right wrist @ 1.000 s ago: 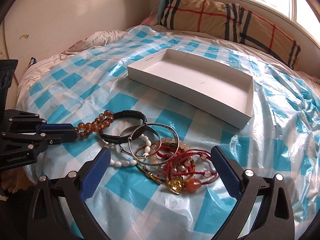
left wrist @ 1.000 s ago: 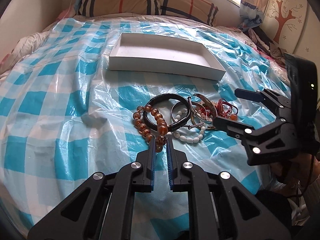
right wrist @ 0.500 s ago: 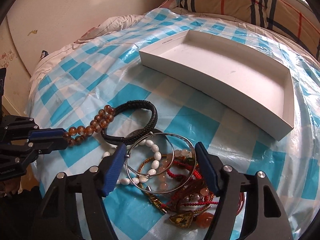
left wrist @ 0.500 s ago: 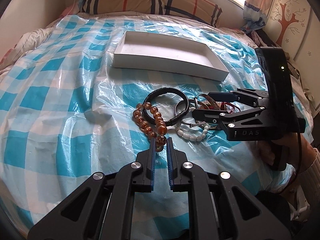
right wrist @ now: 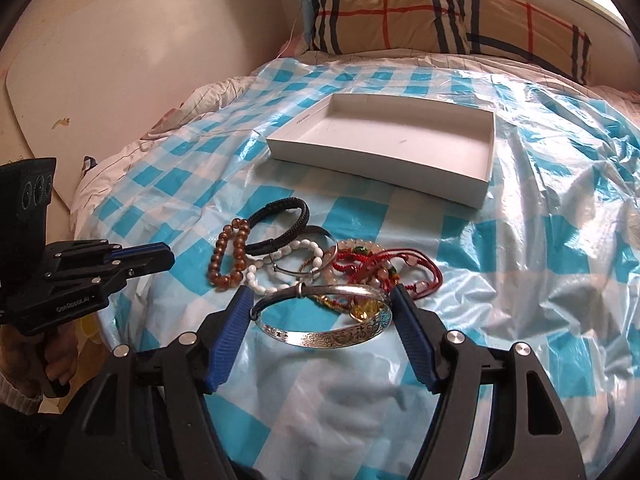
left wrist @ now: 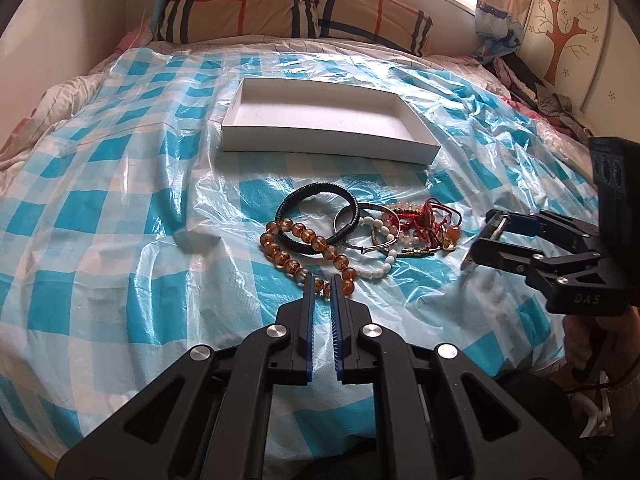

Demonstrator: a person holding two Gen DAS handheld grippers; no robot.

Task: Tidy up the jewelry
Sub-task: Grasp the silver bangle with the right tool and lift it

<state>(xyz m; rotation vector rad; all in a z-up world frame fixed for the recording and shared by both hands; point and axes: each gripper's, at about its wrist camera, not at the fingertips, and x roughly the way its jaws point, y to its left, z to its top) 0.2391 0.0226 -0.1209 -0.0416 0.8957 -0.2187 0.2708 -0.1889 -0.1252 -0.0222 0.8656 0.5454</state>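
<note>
Bed covered with a blue-and-white checked plastic sheet point(left wrist: 120, 208). Far side: shallow white box point(right wrist: 384, 148), open-topped, nothing inside. Nearer, well apart from the box: tangled heap of bracelets, among them amber beads point(left wrist: 304, 252), a black braided band point(left wrist: 316, 212), white beads point(right wrist: 280, 268), red cords point(right wrist: 384, 268). Right gripper point(right wrist: 322, 312) clamped across a wide engraved silver bangle point(right wrist: 324, 316), pads pressing its two sides, just in front of the heap. Left gripper point(left wrist: 321, 280) closed, nothing between its pads, tips right at the near end of the amber beads.
</note>
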